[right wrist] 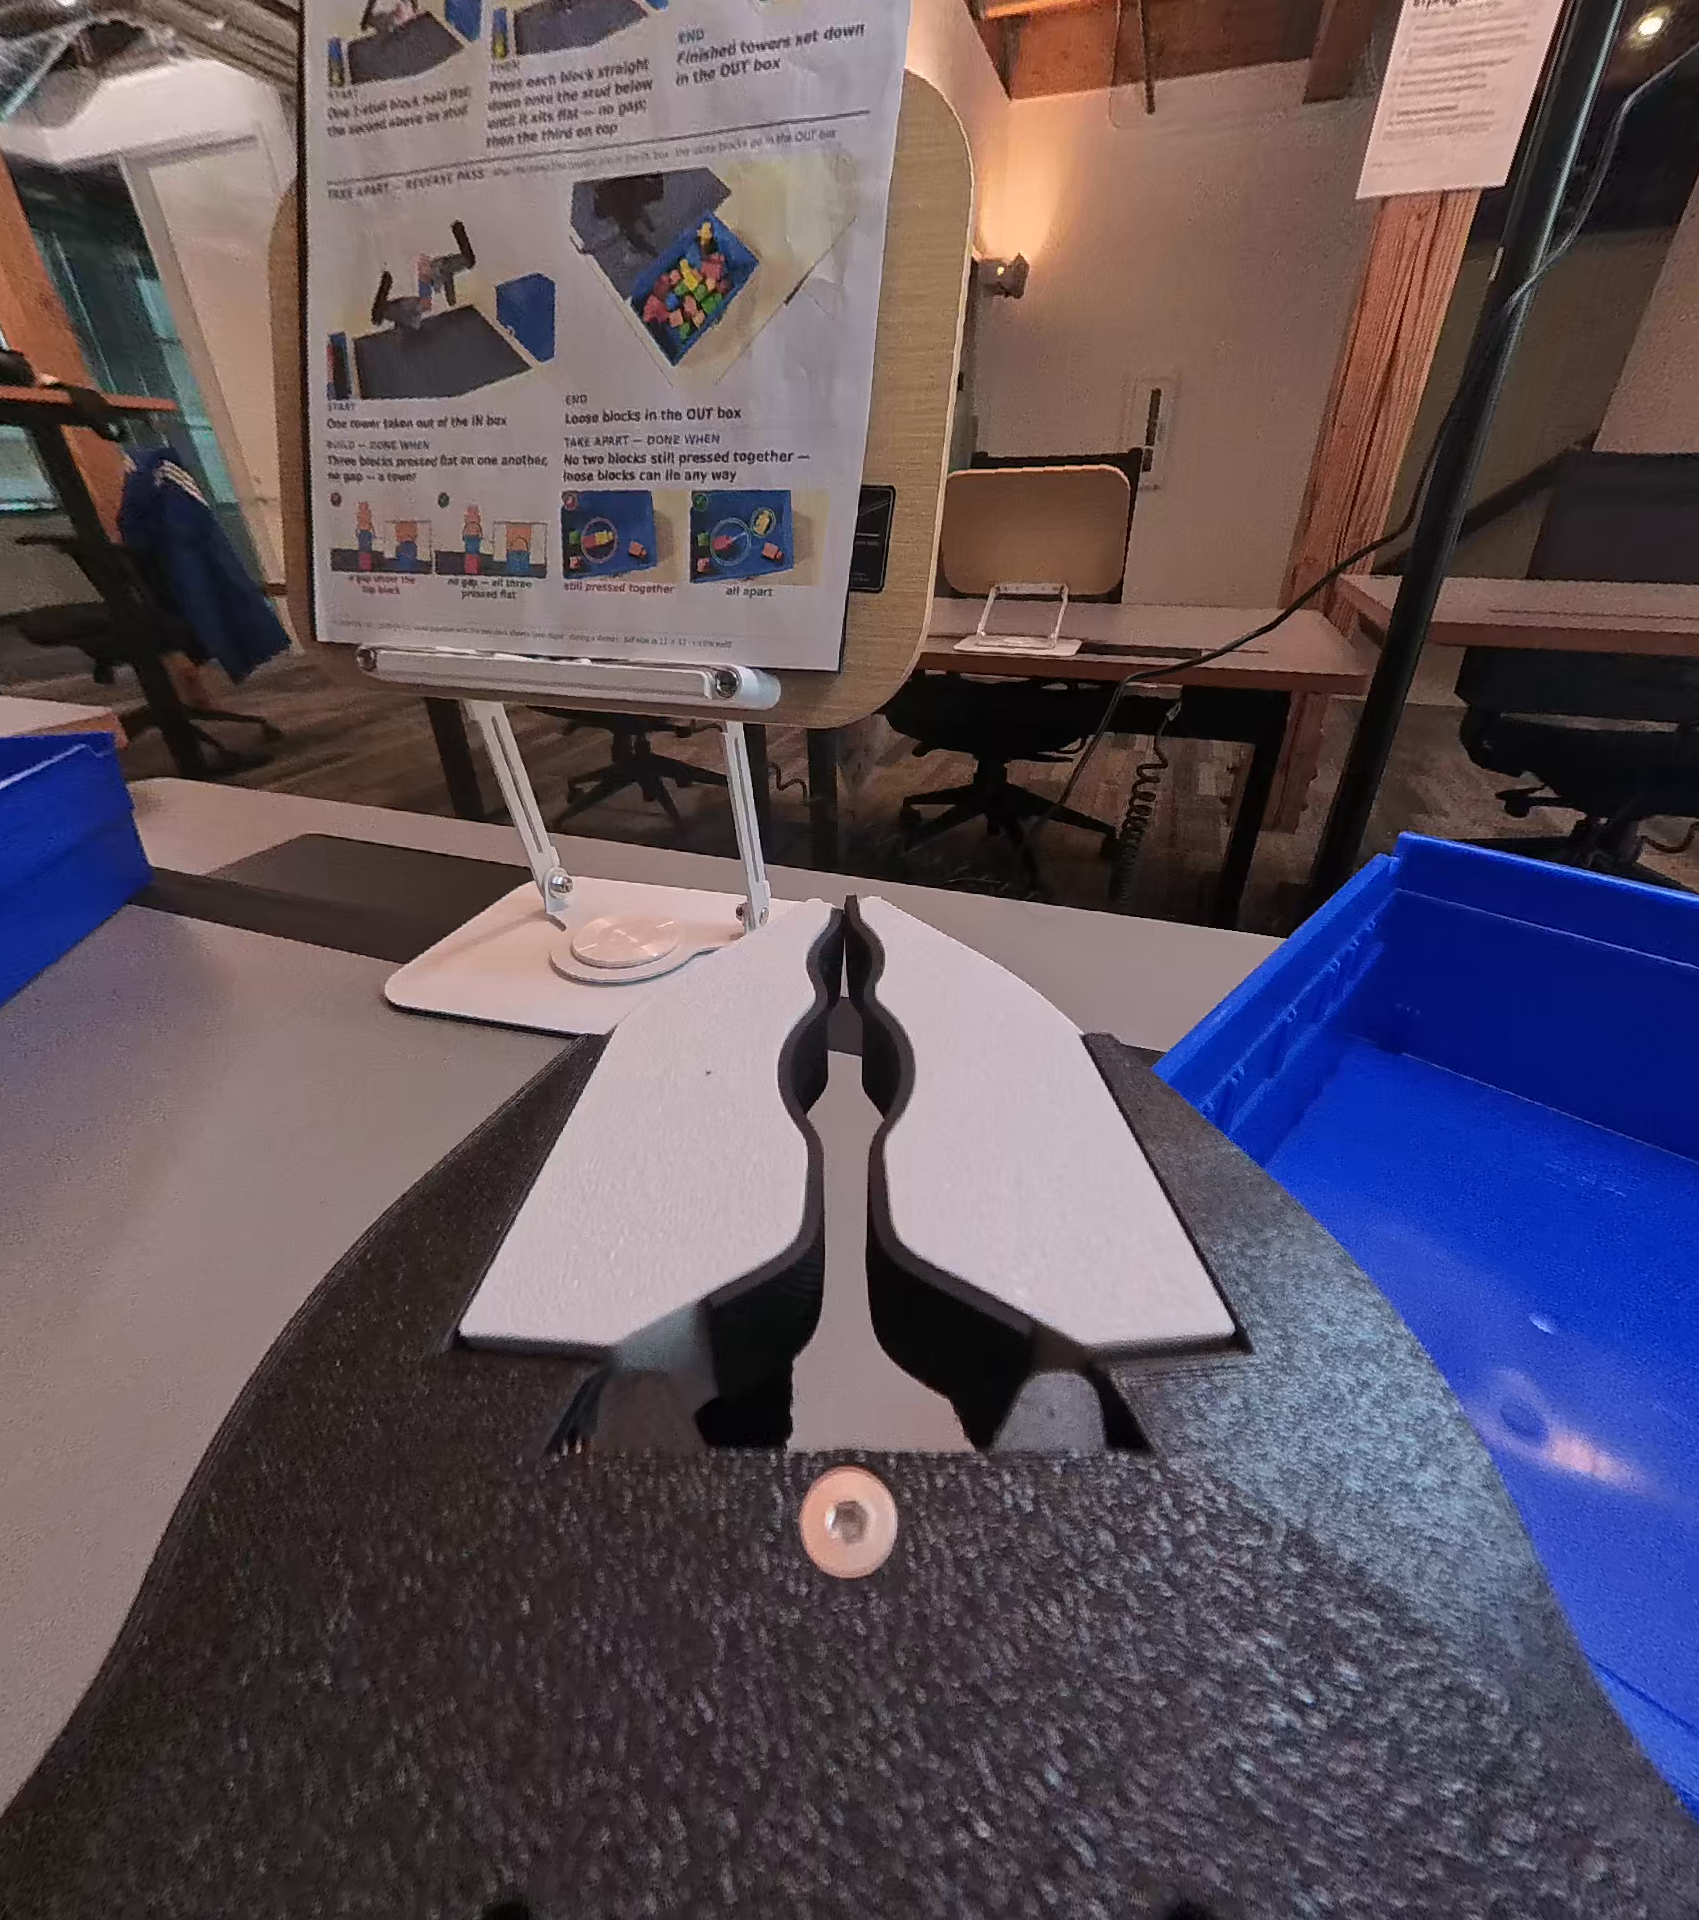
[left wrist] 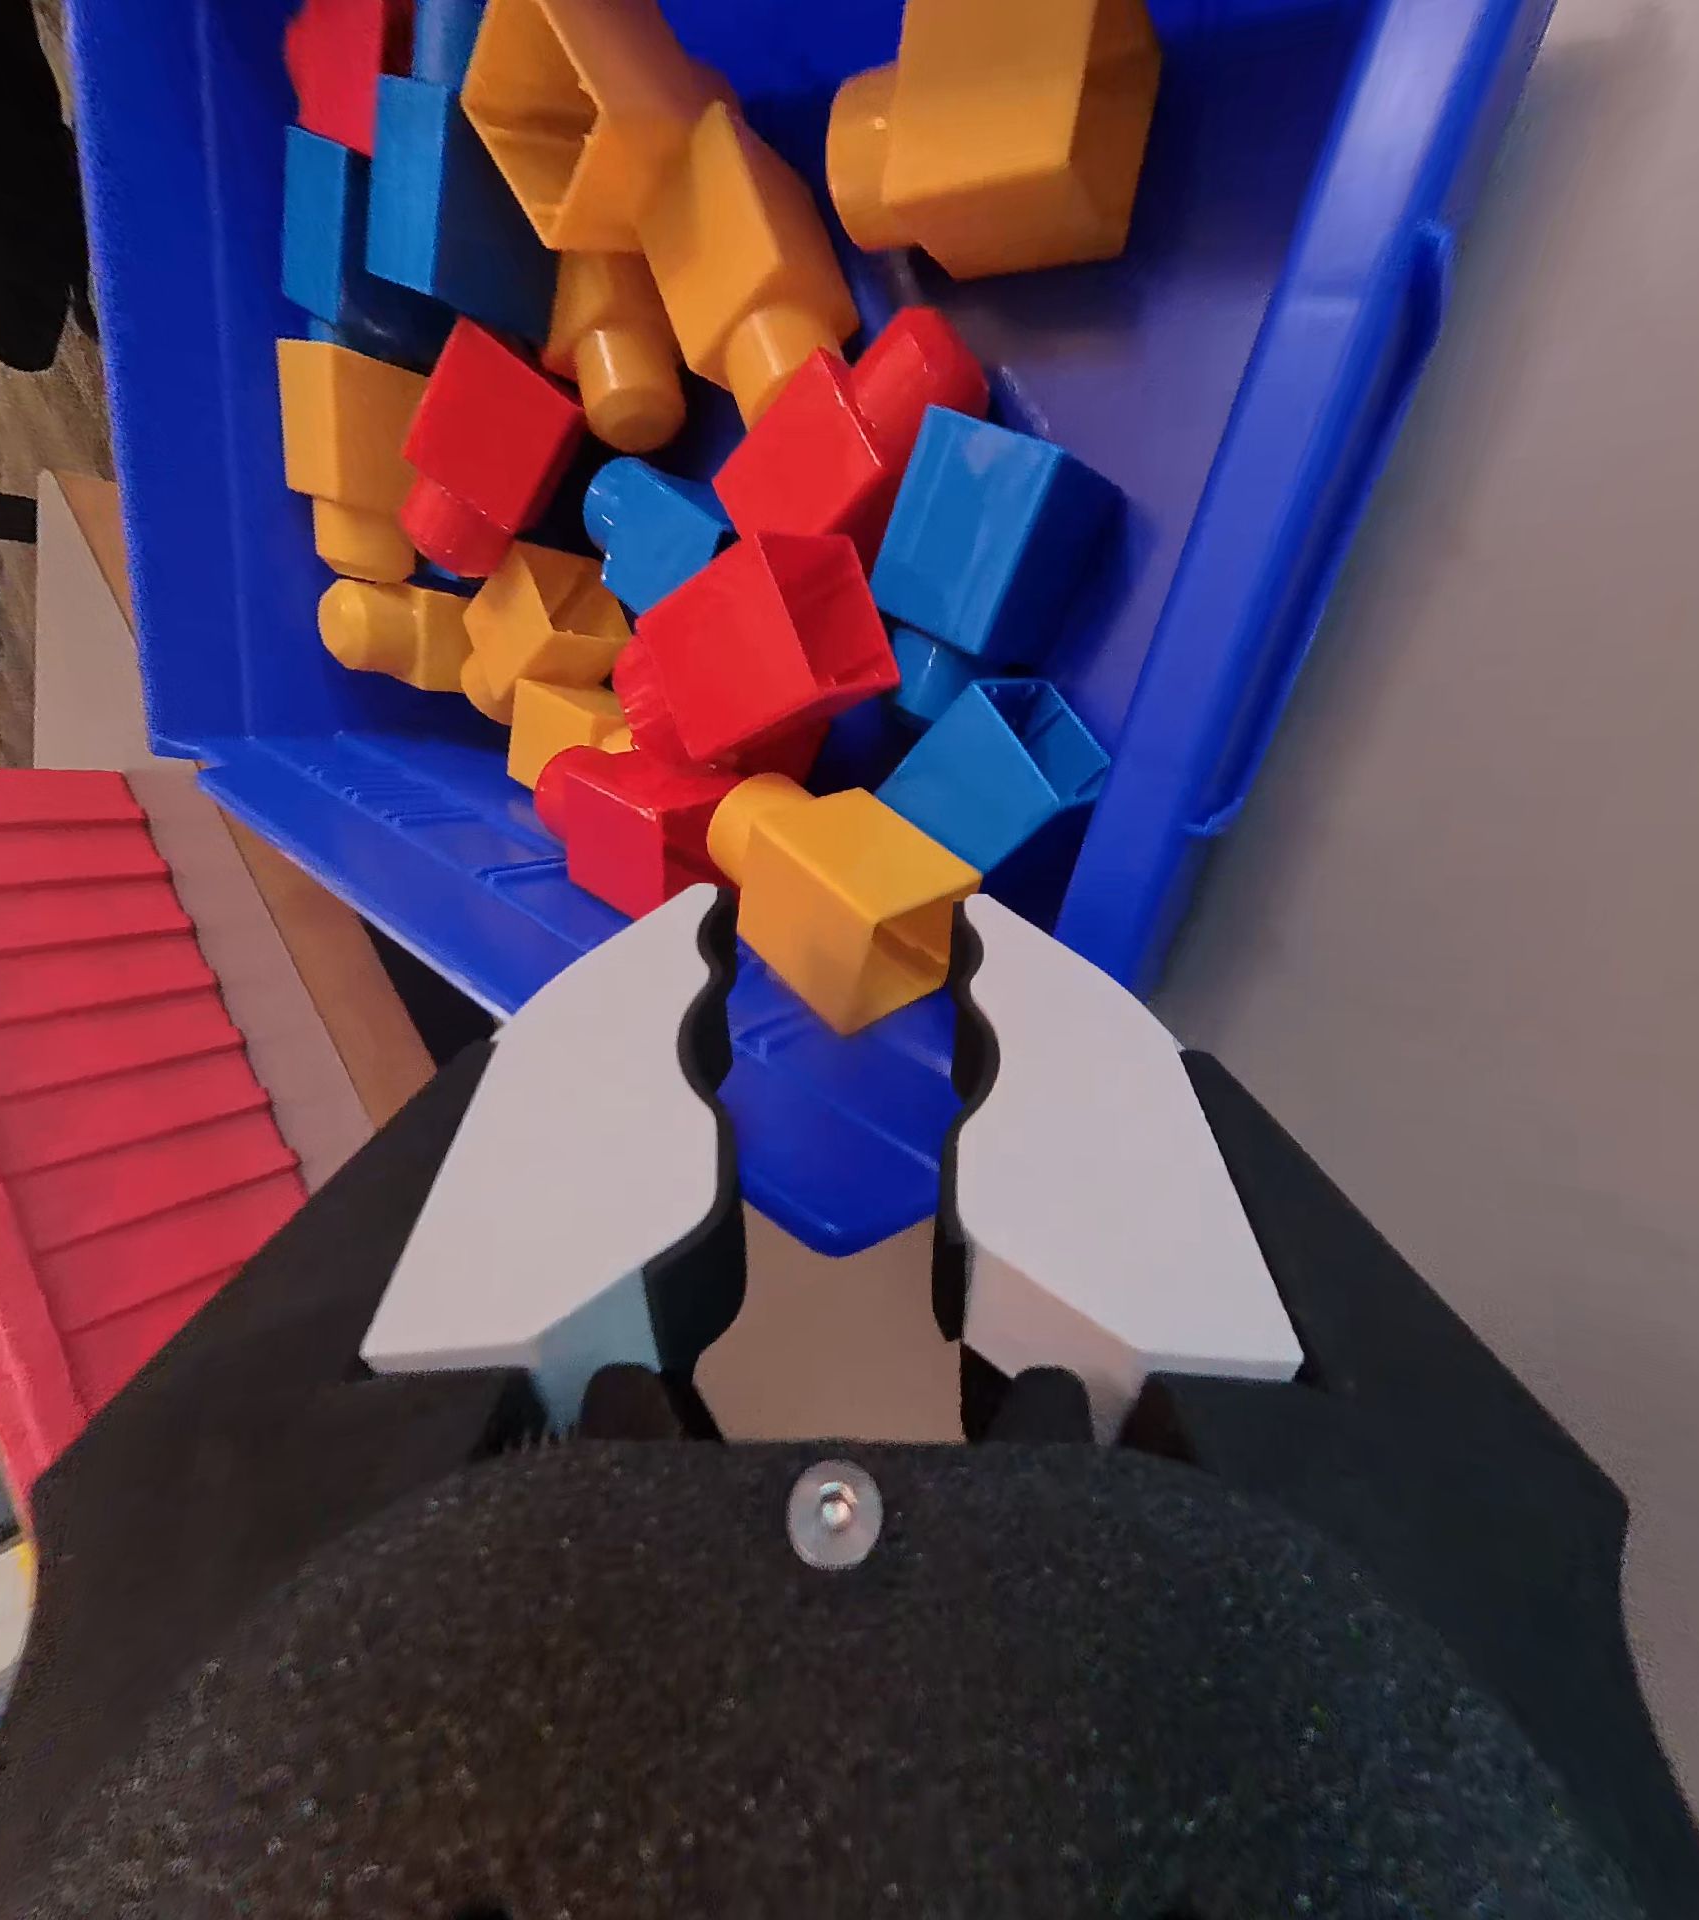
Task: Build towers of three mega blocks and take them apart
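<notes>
Left gripper (left wrist: 840,914) clamps yellow block (left wrist: 850,904), stud half-hidden; right gripper (right wrist: 845,914) closed, empty.

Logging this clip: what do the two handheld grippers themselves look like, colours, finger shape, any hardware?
Both look alike. The left gripper and right gripper each have two flat, light grey fingers with black inner pads cut in a wavy profile. They sit in a black, rough-textured body with one silver screw on the midline. No cables, markings, hands or sleeves show.
</notes>
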Demonstrator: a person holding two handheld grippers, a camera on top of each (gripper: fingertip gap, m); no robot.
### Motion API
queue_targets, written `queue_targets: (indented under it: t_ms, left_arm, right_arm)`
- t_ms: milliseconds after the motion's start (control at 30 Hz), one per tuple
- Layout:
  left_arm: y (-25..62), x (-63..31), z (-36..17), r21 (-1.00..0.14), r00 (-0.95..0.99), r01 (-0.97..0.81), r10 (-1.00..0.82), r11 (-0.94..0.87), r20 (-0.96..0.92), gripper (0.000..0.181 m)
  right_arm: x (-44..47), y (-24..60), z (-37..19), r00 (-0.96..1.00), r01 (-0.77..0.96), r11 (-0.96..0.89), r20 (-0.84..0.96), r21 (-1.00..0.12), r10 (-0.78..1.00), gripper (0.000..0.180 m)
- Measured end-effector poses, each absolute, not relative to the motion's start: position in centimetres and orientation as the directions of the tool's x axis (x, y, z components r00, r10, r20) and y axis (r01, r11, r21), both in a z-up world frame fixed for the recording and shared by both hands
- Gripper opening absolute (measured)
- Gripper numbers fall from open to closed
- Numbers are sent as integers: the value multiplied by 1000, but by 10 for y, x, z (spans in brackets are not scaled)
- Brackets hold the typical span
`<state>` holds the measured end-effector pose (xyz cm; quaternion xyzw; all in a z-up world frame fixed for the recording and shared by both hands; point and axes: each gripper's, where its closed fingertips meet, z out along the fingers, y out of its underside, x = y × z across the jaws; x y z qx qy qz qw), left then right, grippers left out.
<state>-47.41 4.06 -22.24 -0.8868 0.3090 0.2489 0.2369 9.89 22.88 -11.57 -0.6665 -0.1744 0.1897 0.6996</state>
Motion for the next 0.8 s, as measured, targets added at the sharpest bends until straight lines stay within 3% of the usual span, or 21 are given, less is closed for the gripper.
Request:
queue_targets:
  t_ms: [167, 267, 400, 533, 800]
  left_arm:
    - [35, -483, -228, -119, 596, -711, -504, -693, -626, 39]
    - [37, -482, -232, -91, 583, -718, -524, -690, -620, 43]
    - [47, -478, -231, -94, 560, -728, -511, -679, -653, 27]
    - [49, -484, -233, -23, 502, -727, -509, -686, -699, 9]
    - [47, -485, -227, 3, 517, -701, -512, -713, -687, 24]
  right_arm:
    - [96, 227, -115, 862, -28, 40, -3, -999, 506, 1]
    - [93, 227, -117, 860, -19, 37, 3, -999, 511, 1]
    - [94, 226, -116, 859, -16, 39, 6, -999, 512, 1]
    - [97, 227, -116, 860, -26, 32, -7, -999, 510, 1]
    - [96, 228, -118, 856, -24, 24, -8, -999, 517, 1]
